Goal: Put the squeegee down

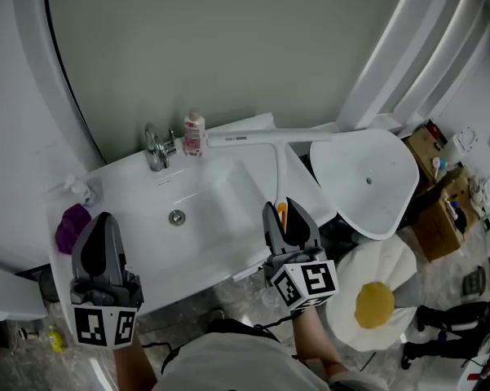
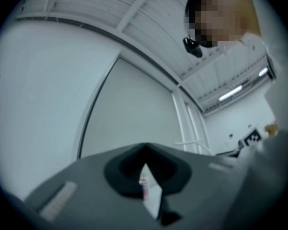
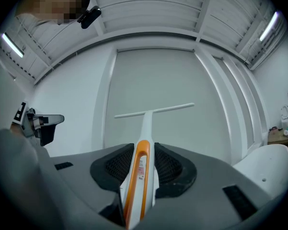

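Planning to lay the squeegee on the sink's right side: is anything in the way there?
Nothing visible. The right tool holds the squeegee above a bare stretch of the sink. Only the bottle stands near the blade's left end, beside the tap.

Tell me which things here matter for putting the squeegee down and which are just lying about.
Job: squeegee, right gripper shut on it, sink (likely spot).
Lying about: faucet, bottle, purple cloth, stool, cushion, boxes; left gripper, shut on a white slip.
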{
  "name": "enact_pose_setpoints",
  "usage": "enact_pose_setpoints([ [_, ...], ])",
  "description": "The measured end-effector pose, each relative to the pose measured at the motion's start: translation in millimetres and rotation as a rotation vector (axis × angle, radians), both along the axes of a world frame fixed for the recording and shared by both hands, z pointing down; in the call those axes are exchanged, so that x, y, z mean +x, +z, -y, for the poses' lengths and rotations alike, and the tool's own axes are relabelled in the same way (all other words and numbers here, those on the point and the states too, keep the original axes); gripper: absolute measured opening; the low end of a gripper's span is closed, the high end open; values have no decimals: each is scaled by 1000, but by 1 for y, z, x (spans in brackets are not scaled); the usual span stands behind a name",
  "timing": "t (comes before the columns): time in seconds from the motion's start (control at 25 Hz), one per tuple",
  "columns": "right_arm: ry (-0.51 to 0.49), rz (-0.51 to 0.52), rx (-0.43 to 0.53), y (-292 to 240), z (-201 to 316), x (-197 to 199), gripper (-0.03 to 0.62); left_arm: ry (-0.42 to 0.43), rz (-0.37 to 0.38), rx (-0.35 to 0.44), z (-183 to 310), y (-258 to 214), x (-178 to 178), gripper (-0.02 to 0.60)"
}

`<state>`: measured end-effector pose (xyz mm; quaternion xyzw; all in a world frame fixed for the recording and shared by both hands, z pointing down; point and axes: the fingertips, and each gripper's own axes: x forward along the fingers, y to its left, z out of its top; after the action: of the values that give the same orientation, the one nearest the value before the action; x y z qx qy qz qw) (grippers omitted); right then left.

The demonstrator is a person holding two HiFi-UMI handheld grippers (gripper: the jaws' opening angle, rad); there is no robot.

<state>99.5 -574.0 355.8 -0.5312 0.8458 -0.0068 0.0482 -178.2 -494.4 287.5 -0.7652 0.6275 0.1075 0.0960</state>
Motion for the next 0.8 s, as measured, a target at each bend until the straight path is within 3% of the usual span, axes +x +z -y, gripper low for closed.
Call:
enact_pose_setpoints([
  [0.44, -56, -33, -157, 64, 92, 26, 132, -34, 8, -26, 33, 9, 7, 8],
  [0.8, -73, -142, -309, 134, 154, 33, 132, -39, 17, -69, 52, 22, 5, 8],
])
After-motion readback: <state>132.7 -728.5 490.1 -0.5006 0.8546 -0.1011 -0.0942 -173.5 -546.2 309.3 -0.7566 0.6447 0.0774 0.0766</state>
